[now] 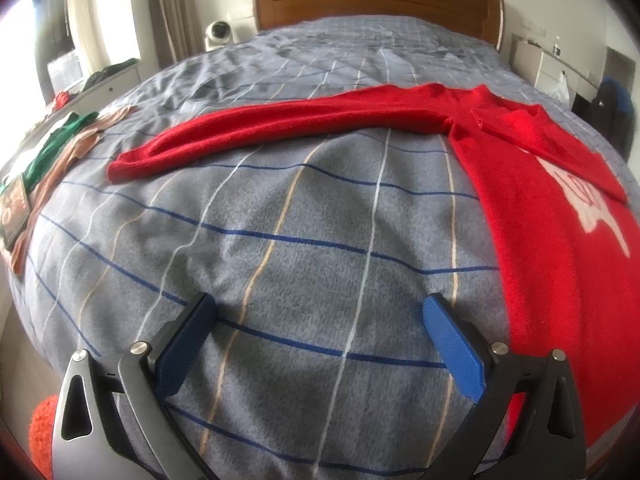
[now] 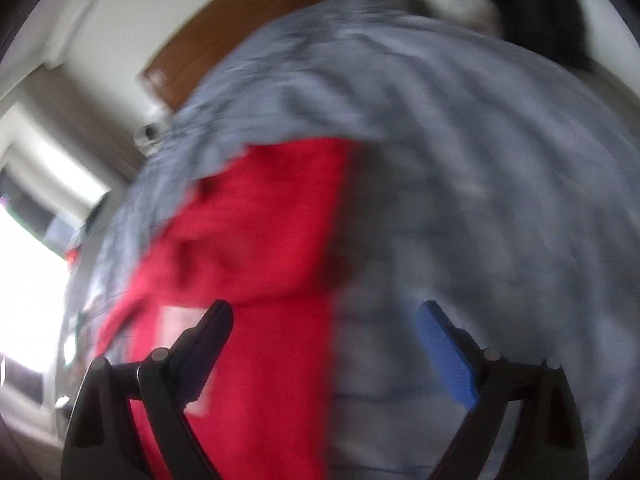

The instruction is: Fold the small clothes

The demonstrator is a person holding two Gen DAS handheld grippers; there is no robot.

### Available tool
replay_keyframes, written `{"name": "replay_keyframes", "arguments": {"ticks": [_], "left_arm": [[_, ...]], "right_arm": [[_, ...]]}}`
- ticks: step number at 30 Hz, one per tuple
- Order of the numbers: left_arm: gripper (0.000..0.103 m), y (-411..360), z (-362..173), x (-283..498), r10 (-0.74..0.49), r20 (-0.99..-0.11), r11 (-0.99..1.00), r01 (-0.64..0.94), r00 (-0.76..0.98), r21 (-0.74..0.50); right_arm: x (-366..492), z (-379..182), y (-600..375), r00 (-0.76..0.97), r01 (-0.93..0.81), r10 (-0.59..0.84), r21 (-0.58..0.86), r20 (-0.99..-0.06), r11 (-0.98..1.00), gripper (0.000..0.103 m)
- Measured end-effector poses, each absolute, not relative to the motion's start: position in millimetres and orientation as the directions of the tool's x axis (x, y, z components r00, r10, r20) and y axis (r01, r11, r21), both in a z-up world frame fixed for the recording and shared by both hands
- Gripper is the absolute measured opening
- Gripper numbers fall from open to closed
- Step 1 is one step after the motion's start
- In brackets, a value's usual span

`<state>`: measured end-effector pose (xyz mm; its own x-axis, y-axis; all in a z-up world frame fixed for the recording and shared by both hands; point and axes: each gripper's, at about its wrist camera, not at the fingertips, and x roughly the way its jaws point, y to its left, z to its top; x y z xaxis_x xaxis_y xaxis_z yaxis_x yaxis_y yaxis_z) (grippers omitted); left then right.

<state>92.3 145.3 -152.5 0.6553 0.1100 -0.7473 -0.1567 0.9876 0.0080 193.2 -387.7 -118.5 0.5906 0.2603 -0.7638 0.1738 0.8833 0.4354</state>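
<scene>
The red sweater lies flat on the bed, filling the right side of my left wrist view, its body running from the upper right down toward the lower right edge. One sleeve stretches straight out from the shoulder toward the left of the frame, so its long axis runs across the picture, with the cuff ending at the middle left. A white patch shows on the chest. In my right wrist view, badly blurred, the same red sweater sits centre-left, its straight right-hand edge running top to bottom between the two fingers.

My left tool hangs over bare plaid cover with its jaws spread wide and nothing between them; the sweater's side edge is just to its right, the sleeve well above it in the frame. My right tool also stands wide open, straddling that edge without pressing on it. I judge the right one nearer to the body's edge, and the left one better placed for the outstretched sleeve.

Count: one red sweater, one sleeve laid out in view, two tools. At the left edge of the left view lies a small heap of other clothes, green and tan; how many I cannot tell. One wooden headboard stands at the top.
</scene>
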Motion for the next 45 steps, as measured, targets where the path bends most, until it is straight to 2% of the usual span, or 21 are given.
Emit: {"name": "replay_keyframes", "arguments": {"ticks": [3,8,13,27,45], "left_arm": [[0.103,144.5,-152.8,92.0,0.112,-0.746,0.987,-0.158,0.656,0.010],[0.103,142.5,-153.2,90.2,0.122,-0.744,0.987,-0.161,0.657,0.020],[0.103,142.5,-153.2,89.9,0.122,-0.744,0.987,-0.161,0.657,0.019],[0.103,144.0,-153.3,91.2,0.111,-0.752,0.987,-0.159,0.650,0.008],[0.103,144.7,-153.2,91.5,0.109,-0.753,0.987,-0.158,0.649,0.006]], "right_arm": [[161.7,-132.5,-425.0,0.632,0.236,0.170,0.396,-0.756,0.887,0.093],[132.9,-151.2,-440.7,0.676,0.231,0.149,0.400,-0.722,0.887,0.092],[124.5,-150.6,-431.7,0.688,0.215,0.095,0.327,-0.719,0.920,0.093],[124.2,-161.7,-417.5,0.687,0.185,0.066,0.262,-0.724,0.947,0.100],[123.8,-161.3,-418.0,0.686,0.185,0.065,0.260,-0.725,0.948,0.100]]}}
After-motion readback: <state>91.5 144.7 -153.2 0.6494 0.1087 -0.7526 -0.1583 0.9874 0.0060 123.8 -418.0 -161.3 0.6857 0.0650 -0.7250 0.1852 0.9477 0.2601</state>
